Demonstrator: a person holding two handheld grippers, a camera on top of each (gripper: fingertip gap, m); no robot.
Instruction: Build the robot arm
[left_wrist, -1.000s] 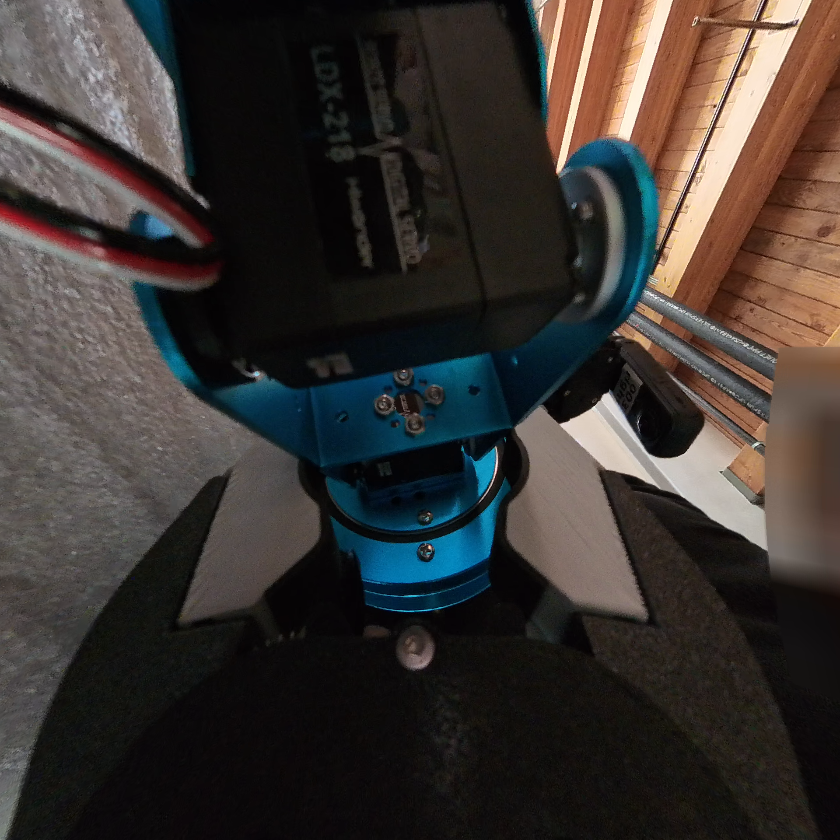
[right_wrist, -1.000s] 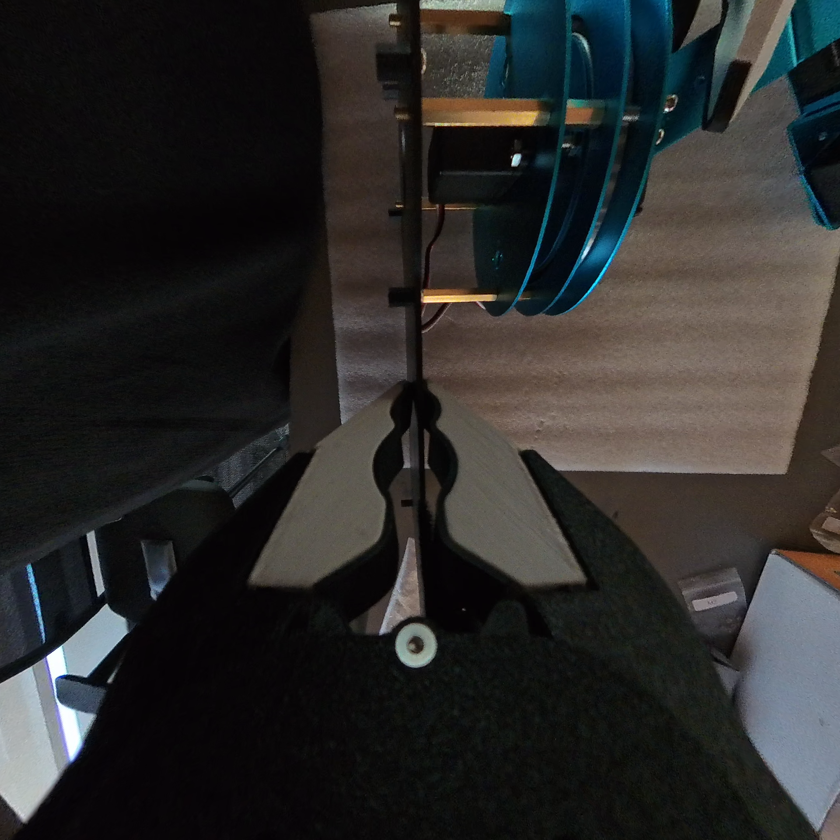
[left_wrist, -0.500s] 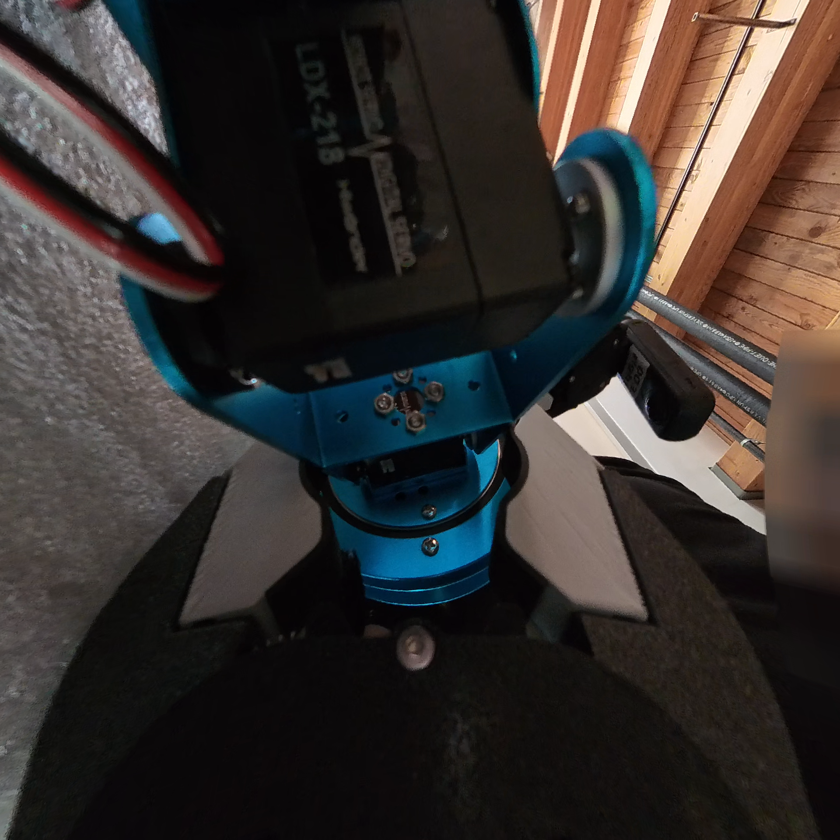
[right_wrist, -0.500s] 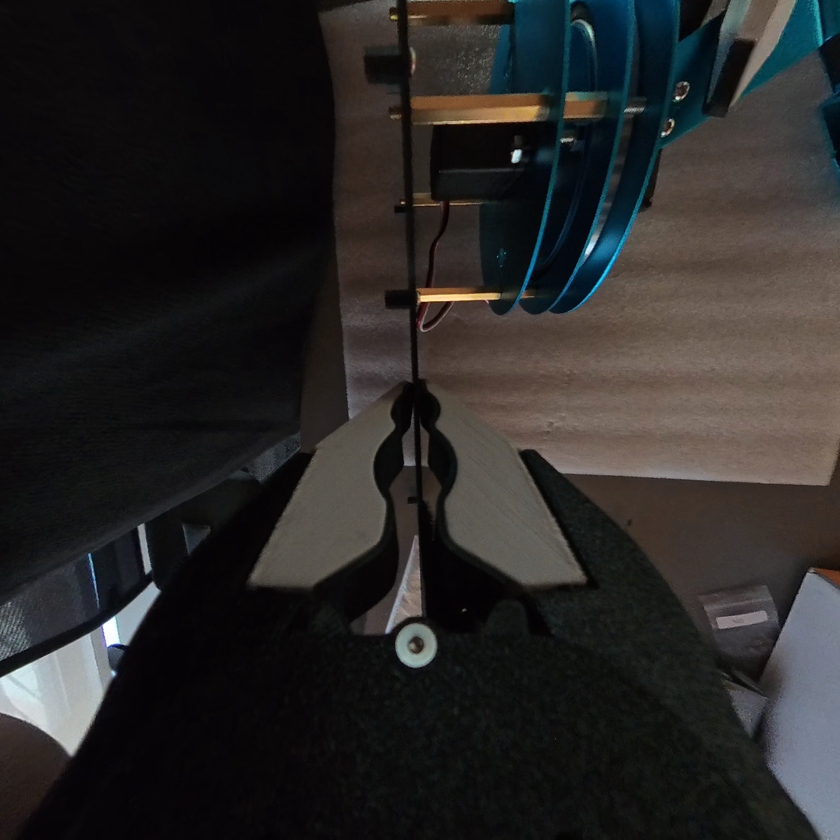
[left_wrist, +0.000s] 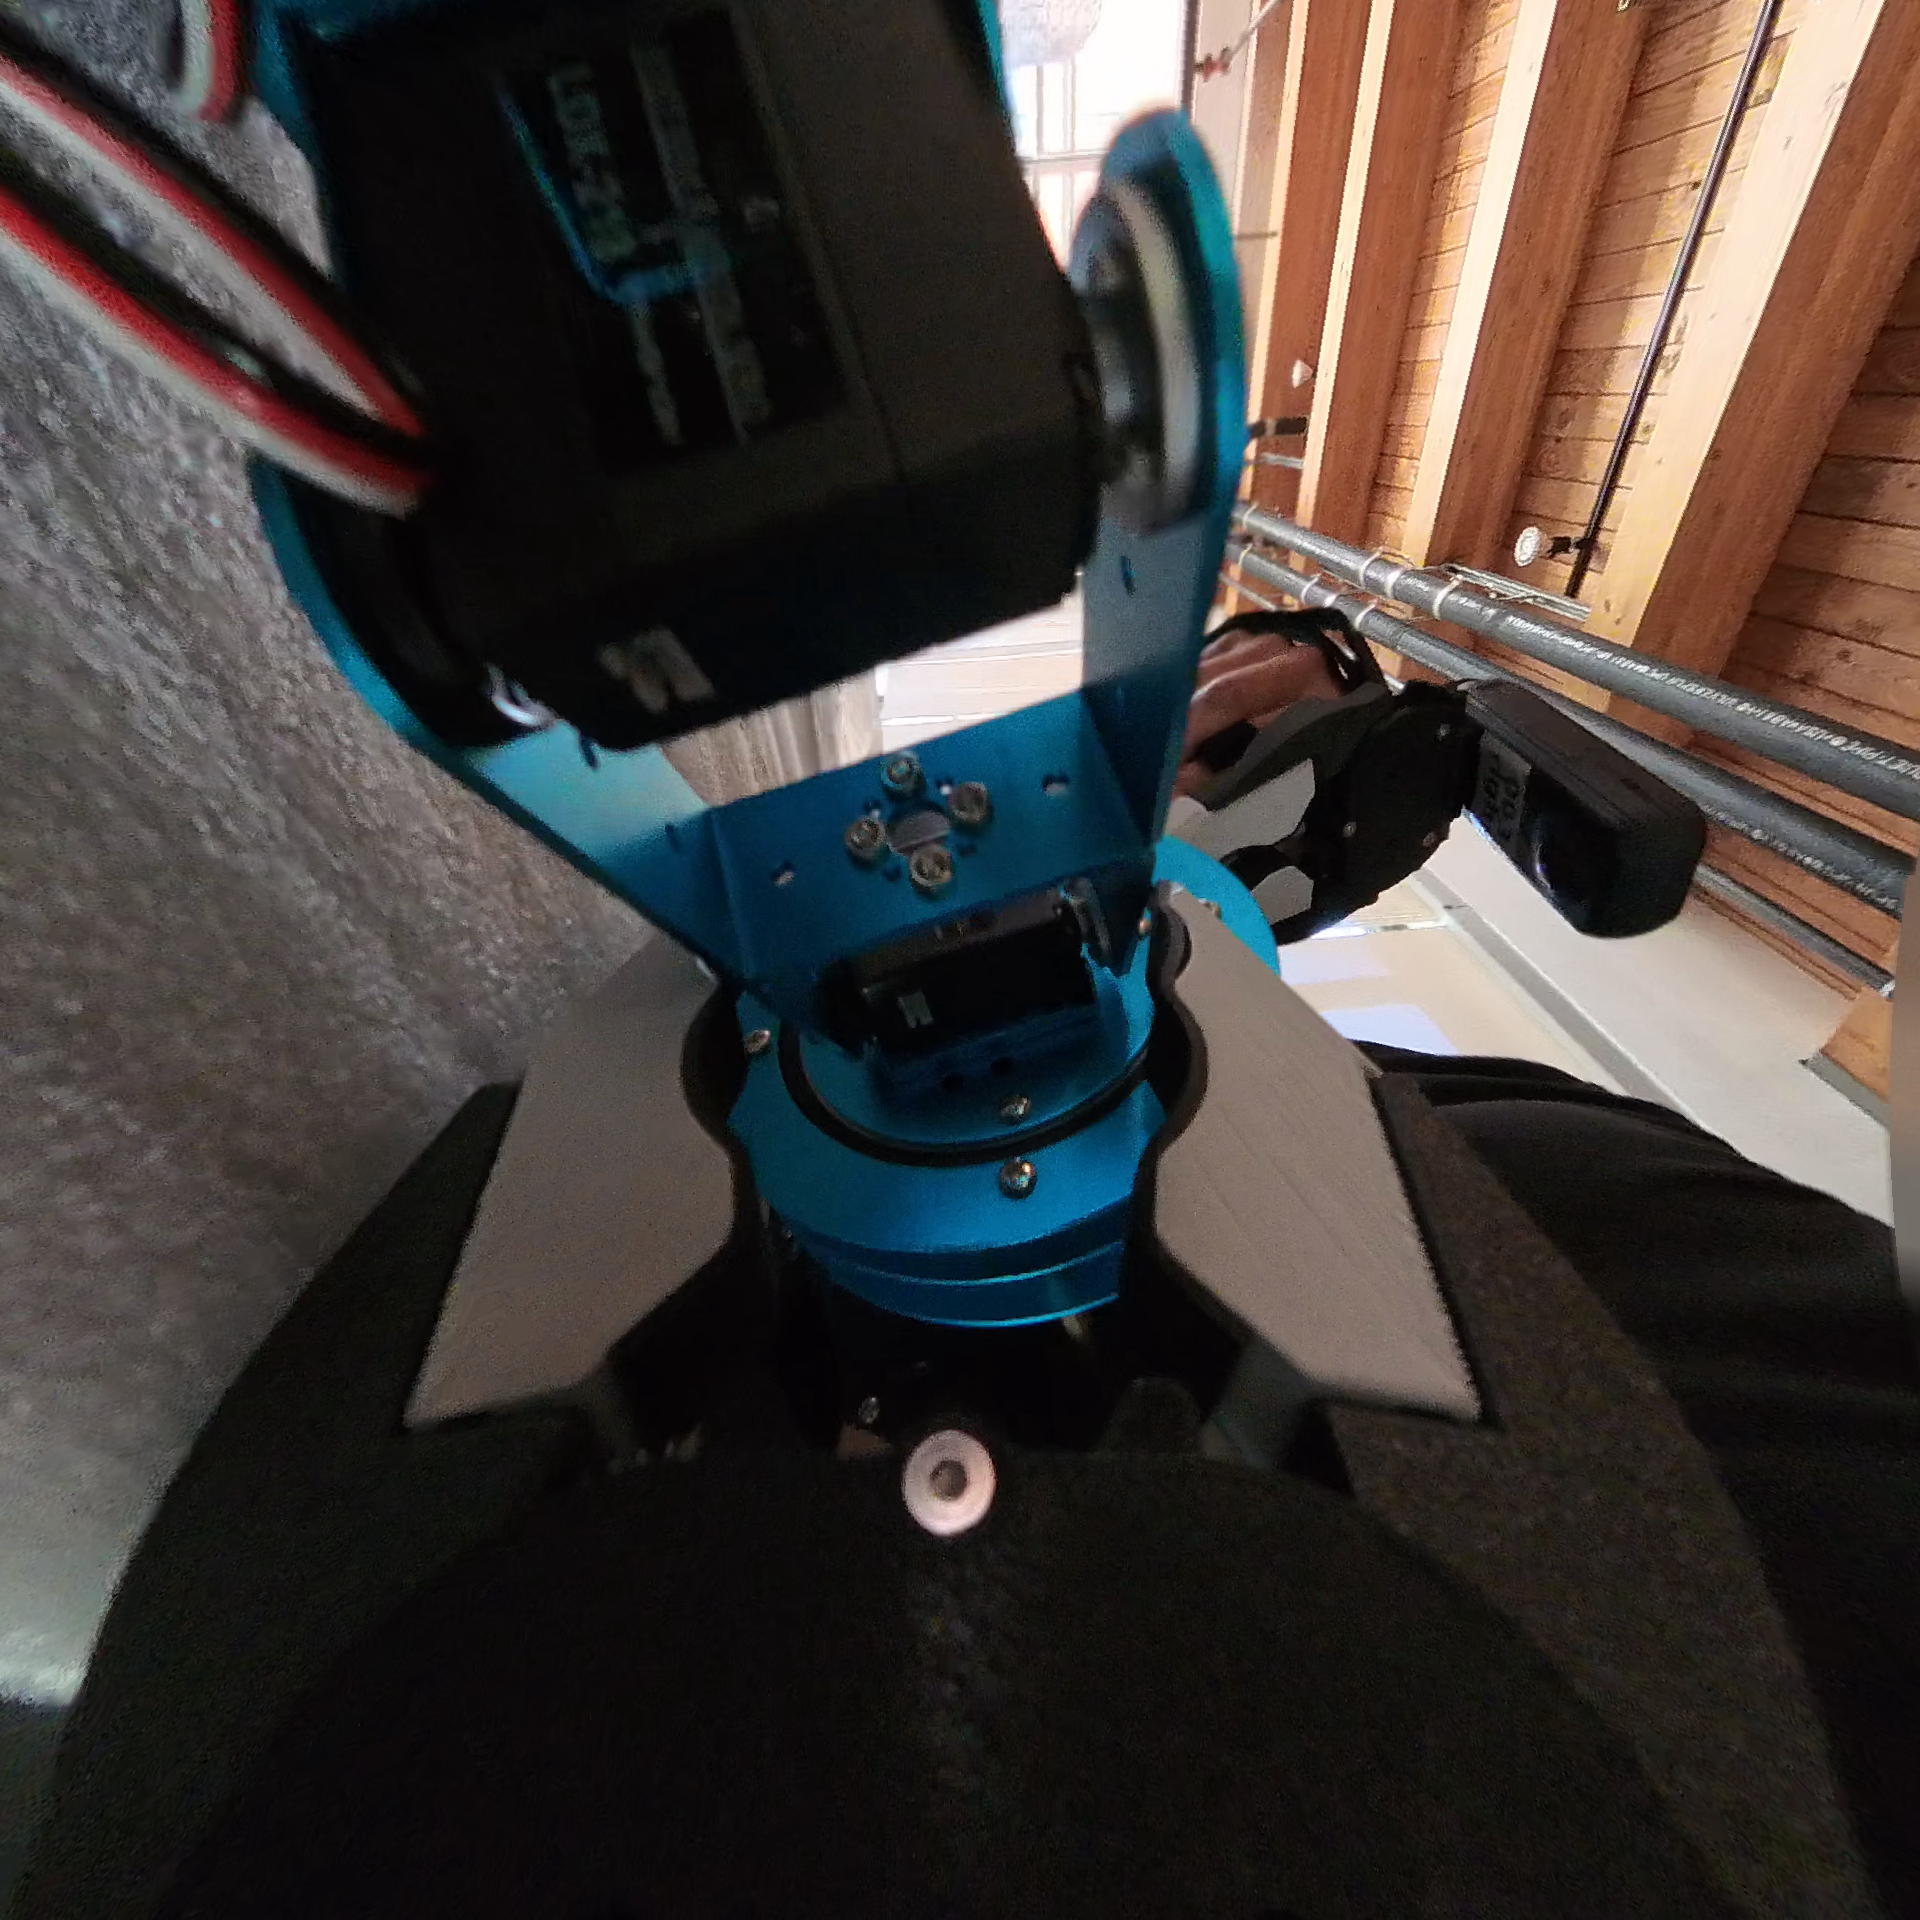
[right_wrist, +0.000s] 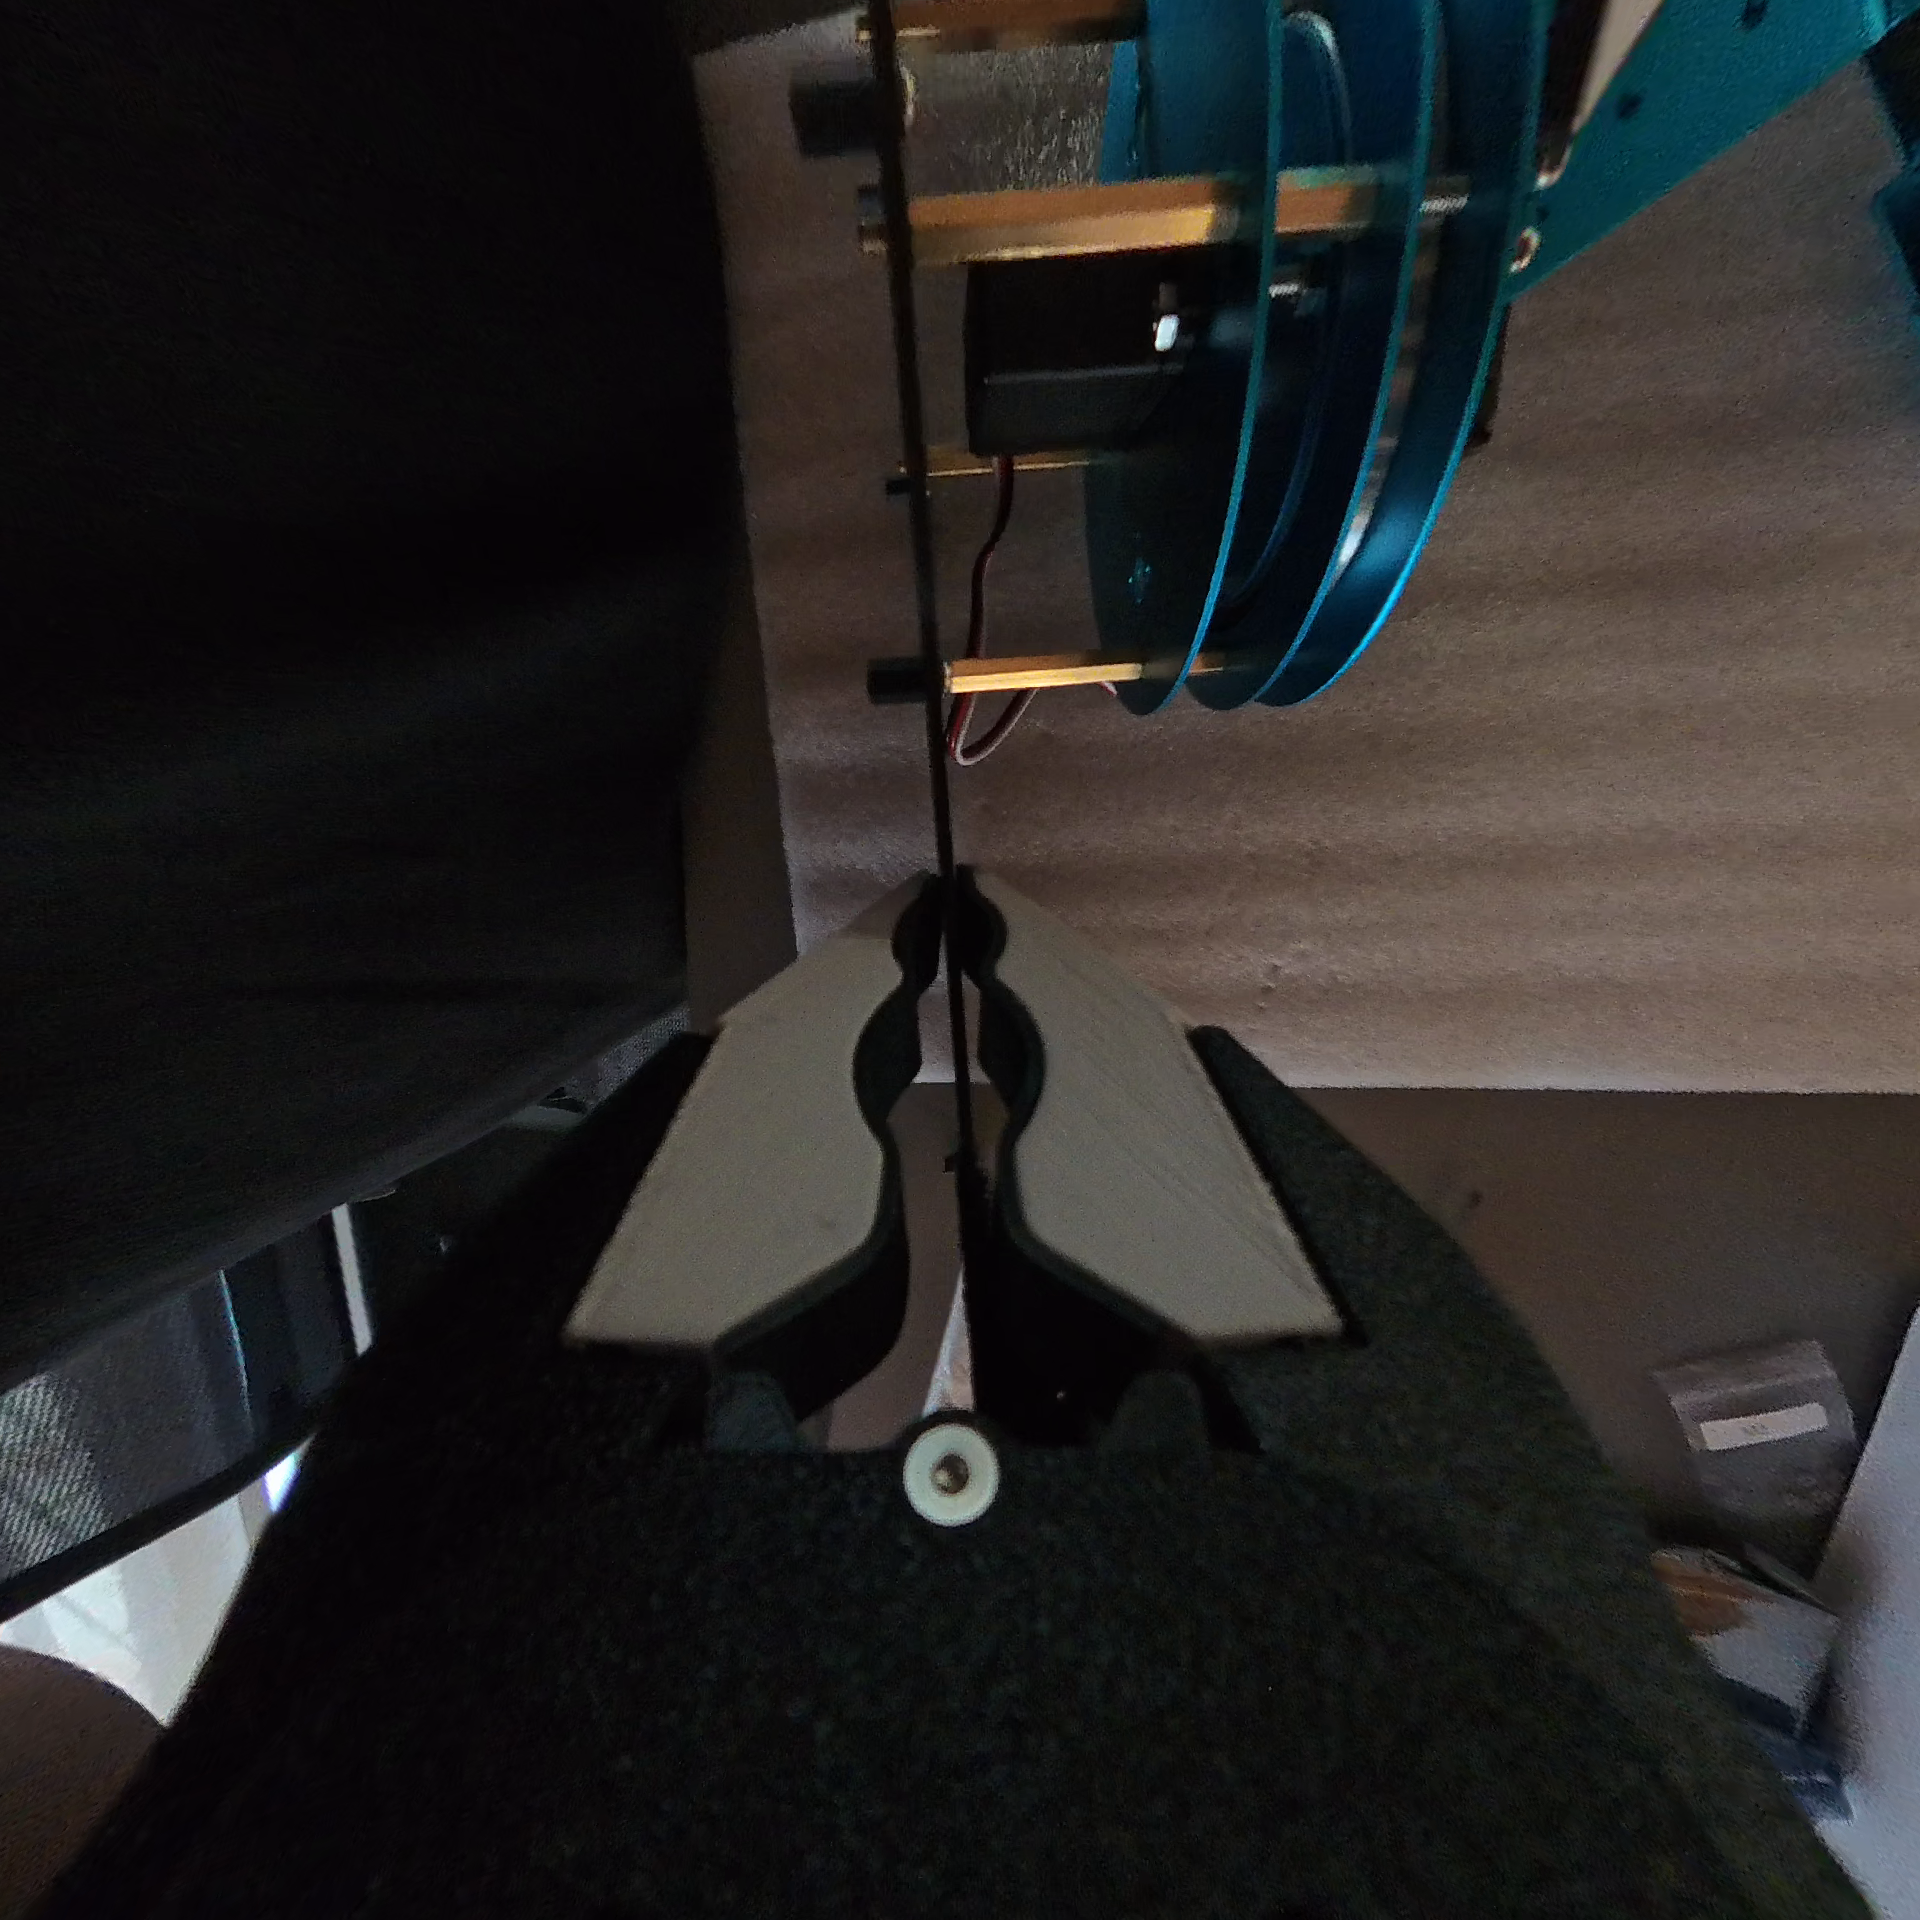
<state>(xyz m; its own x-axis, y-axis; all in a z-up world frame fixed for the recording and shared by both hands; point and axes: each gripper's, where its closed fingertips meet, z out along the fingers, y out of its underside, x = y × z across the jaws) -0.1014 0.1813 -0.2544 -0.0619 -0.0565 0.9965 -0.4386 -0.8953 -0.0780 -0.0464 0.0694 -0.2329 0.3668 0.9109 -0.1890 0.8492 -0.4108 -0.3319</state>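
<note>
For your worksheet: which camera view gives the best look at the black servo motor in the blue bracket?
The left wrist view: the black servo motor fills its upper half, cradled in the blue bracket, with its red, black and white wires visible. The right wrist view shows only blue discs and a thin black plate, not this motor.

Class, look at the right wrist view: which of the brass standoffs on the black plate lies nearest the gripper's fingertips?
The lowest brass standoff, just above the right gripper; the others sit higher.

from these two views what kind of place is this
Probably a workshop or lab in a timber building. Bare wooden beams and grey pipes run overhead, and a blue metal servo assembly sits over a foam sheet on a work surface.
</note>
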